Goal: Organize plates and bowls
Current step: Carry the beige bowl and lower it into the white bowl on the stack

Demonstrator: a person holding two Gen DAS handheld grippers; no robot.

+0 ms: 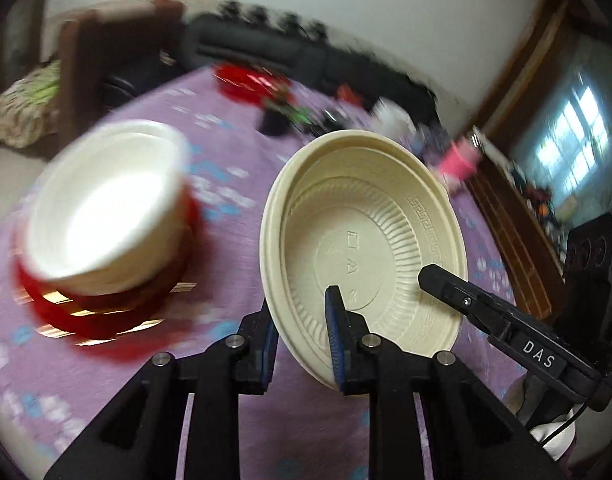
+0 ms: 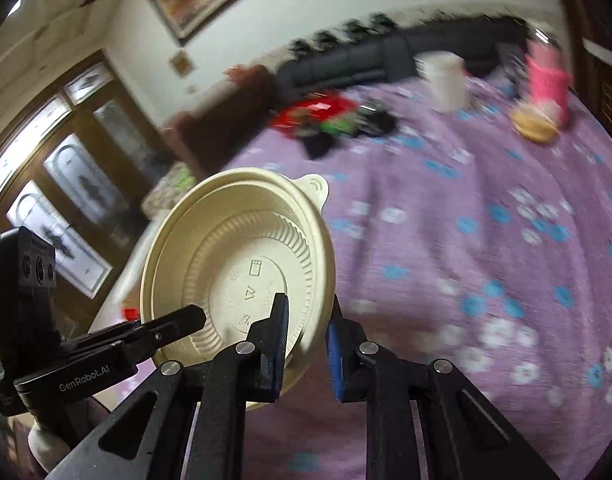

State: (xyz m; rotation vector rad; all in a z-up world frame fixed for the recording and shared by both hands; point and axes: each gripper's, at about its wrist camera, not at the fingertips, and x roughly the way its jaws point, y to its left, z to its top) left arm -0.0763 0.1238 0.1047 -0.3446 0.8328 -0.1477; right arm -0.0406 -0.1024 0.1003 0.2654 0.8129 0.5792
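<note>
A cream plastic bowl (image 1: 365, 236) is held tilted above the purple table by both grippers at once. My left gripper (image 1: 302, 340) is shut on its near rim. My right gripper (image 2: 306, 344) is shut on the opposite rim of the same bowl (image 2: 234, 264), and its finger shows in the left wrist view (image 1: 445, 284). The left gripper's finger shows in the right wrist view (image 2: 178, 320). A stack of white bowls (image 1: 106, 204) sits on red plates (image 1: 94, 320) at the left of the table.
The purple flowered tablecloth (image 2: 465, 240) covers the table. At the far side stand a white cup (image 2: 445, 80), a pink container (image 2: 547, 84), a small tan dish (image 2: 535, 122) and red and dark clutter (image 2: 325, 120). A dark sofa (image 1: 266, 48) lies beyond.
</note>
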